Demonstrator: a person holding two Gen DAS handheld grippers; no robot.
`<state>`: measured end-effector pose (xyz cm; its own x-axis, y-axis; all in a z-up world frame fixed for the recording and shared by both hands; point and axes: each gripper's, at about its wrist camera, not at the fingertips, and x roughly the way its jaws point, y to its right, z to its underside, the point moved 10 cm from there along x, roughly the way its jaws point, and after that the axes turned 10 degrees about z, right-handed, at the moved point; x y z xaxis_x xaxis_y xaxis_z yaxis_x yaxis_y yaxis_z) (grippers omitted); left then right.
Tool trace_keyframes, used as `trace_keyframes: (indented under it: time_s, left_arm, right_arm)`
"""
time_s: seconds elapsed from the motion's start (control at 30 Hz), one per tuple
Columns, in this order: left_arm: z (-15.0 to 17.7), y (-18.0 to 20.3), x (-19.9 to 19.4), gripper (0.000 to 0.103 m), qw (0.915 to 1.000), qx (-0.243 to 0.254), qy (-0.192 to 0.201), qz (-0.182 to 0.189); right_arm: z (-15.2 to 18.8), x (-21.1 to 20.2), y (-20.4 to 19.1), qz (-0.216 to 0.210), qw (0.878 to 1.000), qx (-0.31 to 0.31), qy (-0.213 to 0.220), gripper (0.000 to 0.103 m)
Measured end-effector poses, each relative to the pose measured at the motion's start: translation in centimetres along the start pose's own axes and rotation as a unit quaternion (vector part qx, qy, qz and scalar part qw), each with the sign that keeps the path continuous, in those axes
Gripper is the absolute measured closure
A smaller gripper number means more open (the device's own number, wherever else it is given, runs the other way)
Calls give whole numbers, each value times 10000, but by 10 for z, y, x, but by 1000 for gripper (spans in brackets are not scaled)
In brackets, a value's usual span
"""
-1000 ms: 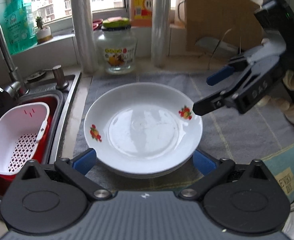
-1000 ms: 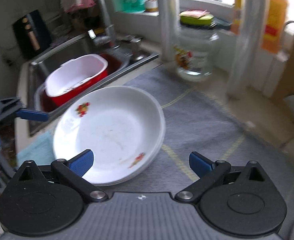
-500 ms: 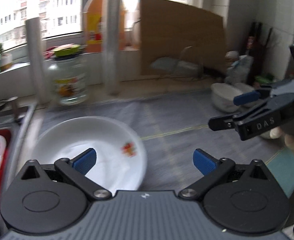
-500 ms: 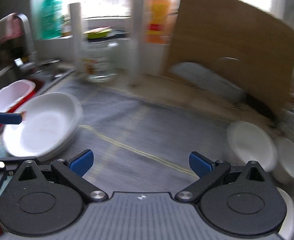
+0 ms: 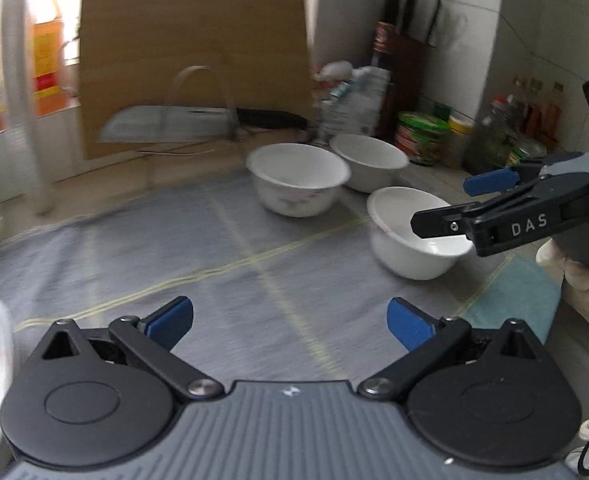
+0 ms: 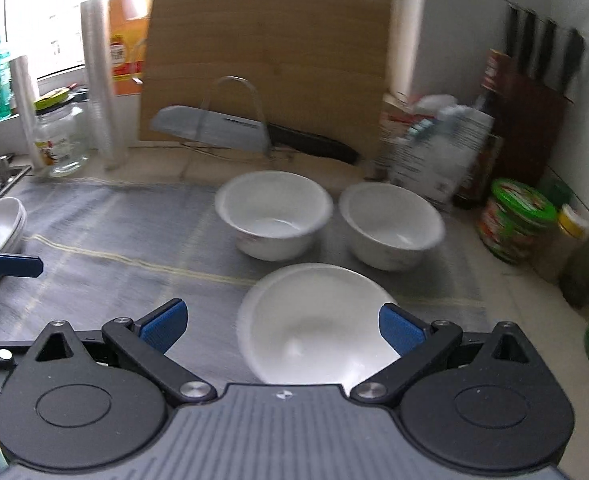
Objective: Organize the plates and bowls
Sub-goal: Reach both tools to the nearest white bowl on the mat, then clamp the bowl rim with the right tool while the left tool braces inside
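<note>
Grey mat (image 6: 106,240), bowls (image 6: 274,216) now (plates behind)

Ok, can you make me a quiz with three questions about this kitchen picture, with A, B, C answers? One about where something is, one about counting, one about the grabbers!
1. Where is the knife?
A. In the sink
B. In front of the wooden board
C. Inside a bowl

2. How many white bowls stand on the grey mat?
A. One
B. Three
C. Five

3. What is the right gripper doing?
A. Open, with nothing in it
B. Shut on a bowl
C. Shut on a plate

Answers:
1. B, the knife rests on a wire rack against the wooden board.
2. B, there are two bowls at the back and the nearest bowl on the grey mat.
3. A, the right gripper has its fingers spread wide above the nearest bowl, gripping nothing; the left gripper is open too.
</note>
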<state>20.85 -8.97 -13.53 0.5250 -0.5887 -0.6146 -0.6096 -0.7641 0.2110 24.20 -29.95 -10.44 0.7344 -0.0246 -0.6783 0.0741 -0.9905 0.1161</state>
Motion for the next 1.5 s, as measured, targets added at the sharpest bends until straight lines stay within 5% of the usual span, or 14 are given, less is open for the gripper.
trace_keyframes:
  time_s: [0.57, 1.13, 1.5]
  left_arm:
    - [9, 73, 99, 1, 9970, 443, -593, 211]
    - [-10, 94, 113, 1, 9977, 670, -131, 11]
    - [-18, 99, 111, 9, 9977, 673, 11, 83]
  right_arm:
    - [22, 19, 62, -492, 9986, 74, -157, 0]
    - [16, 40, 44, -1569, 9868, 56, -403, 1]
    - [9, 53, 35, -2009, 9774, 246, -609, 14]
